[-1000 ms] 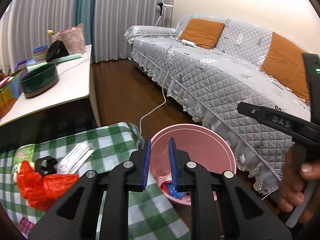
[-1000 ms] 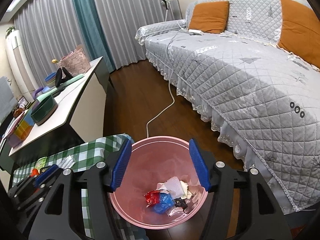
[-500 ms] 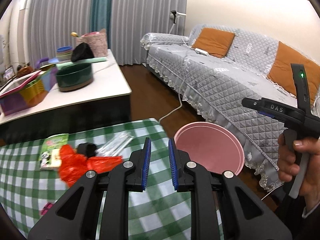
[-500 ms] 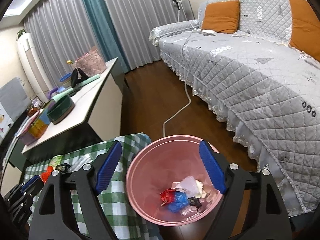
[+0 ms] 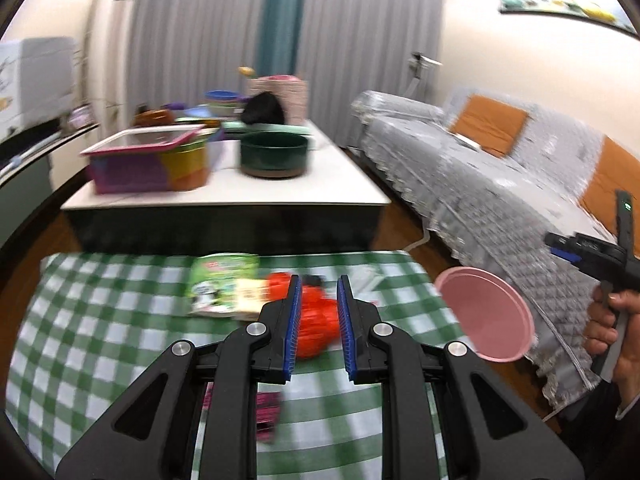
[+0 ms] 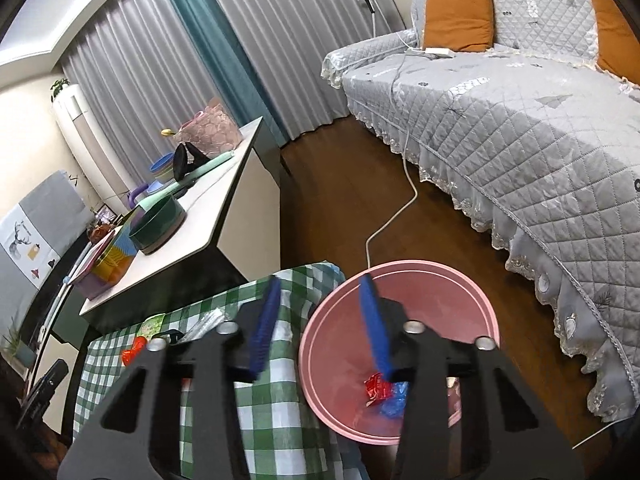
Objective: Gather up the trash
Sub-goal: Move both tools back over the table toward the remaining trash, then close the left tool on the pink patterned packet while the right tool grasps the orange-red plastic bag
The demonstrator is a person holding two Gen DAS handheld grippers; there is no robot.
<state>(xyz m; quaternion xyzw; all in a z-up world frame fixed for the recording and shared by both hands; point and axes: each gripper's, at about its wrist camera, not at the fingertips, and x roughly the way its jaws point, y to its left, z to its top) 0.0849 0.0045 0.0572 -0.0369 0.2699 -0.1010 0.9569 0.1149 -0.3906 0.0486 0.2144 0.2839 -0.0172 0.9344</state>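
My left gripper (image 5: 318, 330) is open and empty, above the green checked tablecloth (image 5: 100, 320). A crumpled red plastic bag (image 5: 316, 322) lies on the cloth, seen between its jaws. A green snack packet (image 5: 222, 284) lies just left of the bag, and a small pink wrapper (image 5: 266, 412) lies nearer. The pink bin (image 5: 486, 314) stands off the table's right end. My right gripper (image 6: 320, 336) is open and empty over the table edge and the bin (image 6: 440, 280), which holds red and blue wrappers (image 6: 384, 394).
A white side table (image 5: 224, 196) behind carries a dark green bowl (image 5: 274, 154), a colourful box (image 5: 148, 164) and other items. A grey quilted sofa (image 6: 520, 128) with orange cushions stands at right. A white cable (image 6: 394, 220) runs across the wooden floor.
My left gripper has swung left from over the bin to over the table, and the red bag now shows between its jaws. My right gripper has shifted left and narrowed somewhat.
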